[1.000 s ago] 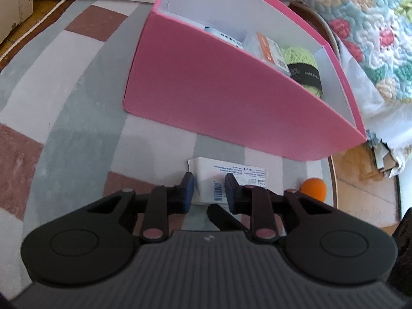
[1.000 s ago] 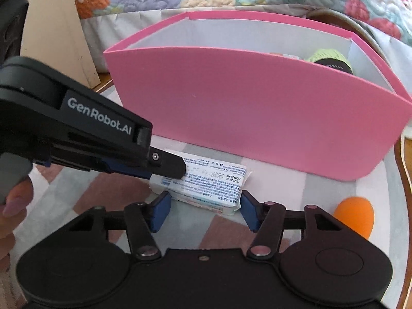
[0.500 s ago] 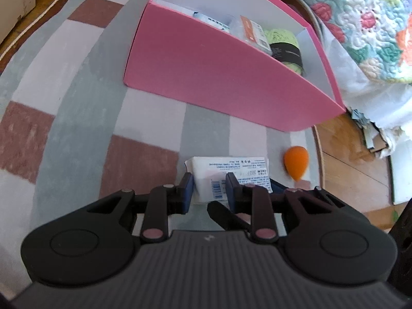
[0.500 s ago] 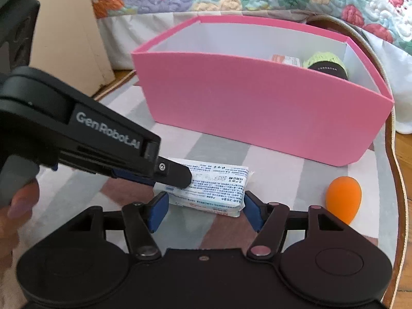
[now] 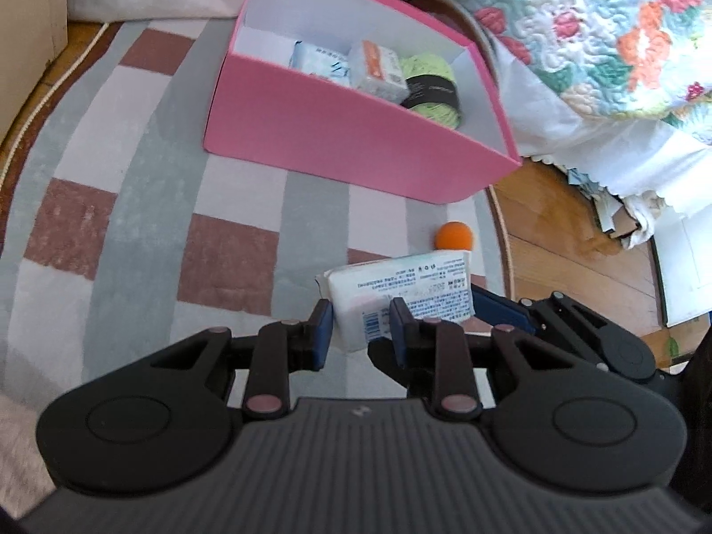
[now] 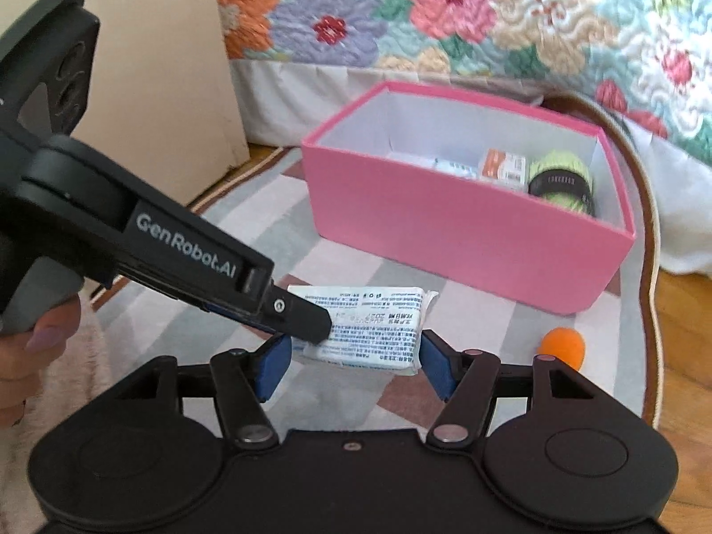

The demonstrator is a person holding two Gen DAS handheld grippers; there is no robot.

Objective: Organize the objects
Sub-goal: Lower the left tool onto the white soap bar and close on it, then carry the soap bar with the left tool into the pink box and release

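A white tissue pack (image 5: pixel 400 289) with printed text is held in the air above the rug. My left gripper (image 5: pixel 361 330) is shut on its near end. My right gripper (image 6: pixel 353 358) is closed across the same pack (image 6: pixel 369 327), its blue pads at both short ends. The left gripper's finger (image 6: pixel 293 316) crosses the pack in the right wrist view. The pink box (image 5: pixel 356 142) stands beyond; it holds a white packet (image 5: pixel 318 60), an orange-labelled packet (image 5: pixel 378 71) and green yarn (image 5: pixel 434 89). An orange sponge (image 5: pixel 454 236) lies on the rug near the box.
A checked grey, white and brown rug (image 5: pixel 133 222) covers the floor. A bed with a floral quilt (image 6: pixel 445 13) stands behind the box. Bare wooden floor (image 5: pixel 556 244) lies right of the rug. A beige furniture panel (image 6: pixel 178 89) stands at the left.
Both grippers have lifted the tissue pack off the rug and risen together. The box now looks lower and farther, with its inside visible.
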